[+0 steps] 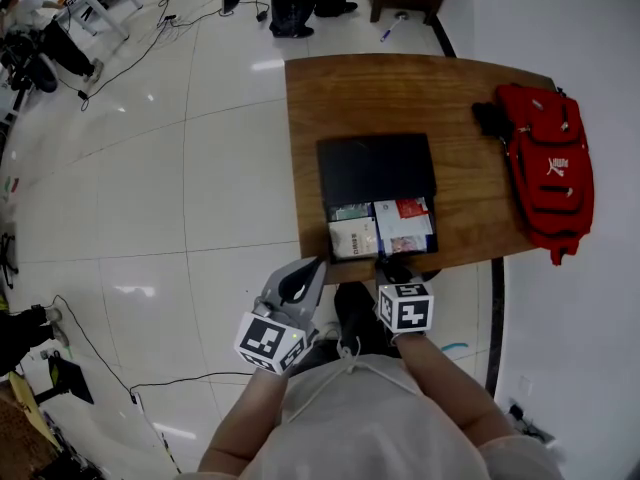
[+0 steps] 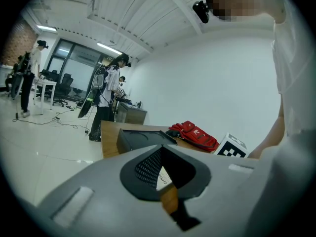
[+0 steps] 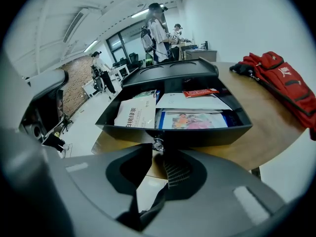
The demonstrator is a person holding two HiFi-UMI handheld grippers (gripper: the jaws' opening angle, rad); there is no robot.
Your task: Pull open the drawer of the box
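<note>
A black box stands on the wooden table, near its front edge. Its drawer is pulled out toward me and shows booklets and papers inside. My right gripper is at the middle of the drawer front. In the right gripper view the small metal knob sits pinched between the tips of that gripper. My left gripper hangs off the table's front edge, left of the drawer, its tips together on nothing. The left gripper view shows the box from the side, beyond the left gripper.
A red backpack lies at the table's right end with a small black item beside it. Tiled floor with cables spreads to the left. People stand beyond the table's far edge.
</note>
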